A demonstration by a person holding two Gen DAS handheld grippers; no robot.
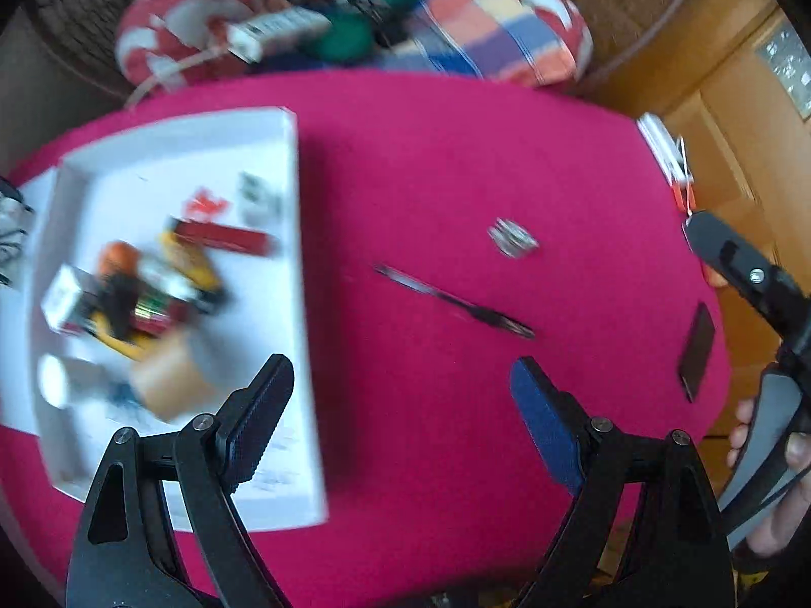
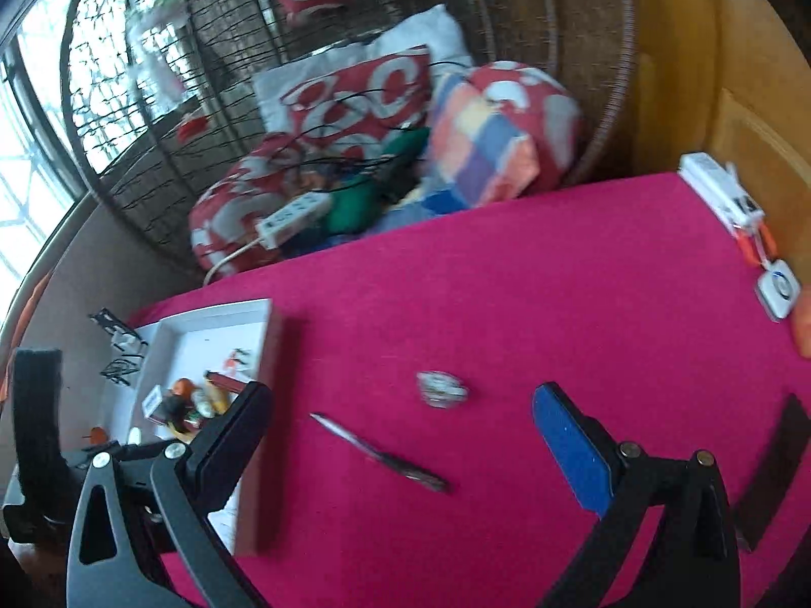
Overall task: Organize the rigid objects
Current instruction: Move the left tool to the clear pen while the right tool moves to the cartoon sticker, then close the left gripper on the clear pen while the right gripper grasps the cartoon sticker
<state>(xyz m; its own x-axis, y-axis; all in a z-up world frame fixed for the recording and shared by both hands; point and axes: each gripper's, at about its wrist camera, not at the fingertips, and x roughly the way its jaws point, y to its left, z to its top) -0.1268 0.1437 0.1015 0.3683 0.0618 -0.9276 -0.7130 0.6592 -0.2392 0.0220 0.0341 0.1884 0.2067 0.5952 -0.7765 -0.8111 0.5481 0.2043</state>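
Observation:
A white box point(image 1: 299, 263) point(image 2: 263, 334) on the magenta tablecloth point(image 1: 456, 152) point(image 2: 557, 278) holds several small objects in a pile point(image 1: 142, 294) point(image 2: 187, 405). A dark pen point(image 1: 451, 300) point(image 2: 380, 453) lies on the cloth to the right of the box. A small shiny silver object point(image 1: 512, 237) point(image 2: 441, 389) lies just beyond it. My left gripper point(image 1: 400, 385) is open and empty, above the box's right edge and the cloth. My right gripper point(image 2: 400, 415) is open and empty, above the pen. The right gripper's body, held in a hand, shows at the left wrist view's right edge point(image 1: 750, 273).
A flat black slab point(image 1: 697, 352) point(image 2: 775, 471) lies near the table's right edge. White devices with orange parts point(image 2: 730, 207) point(image 1: 669, 152) sit at the far right corner. A wicker chair with red cushions point(image 2: 355, 96), a power strip point(image 2: 294, 218) and cables stands behind the table.

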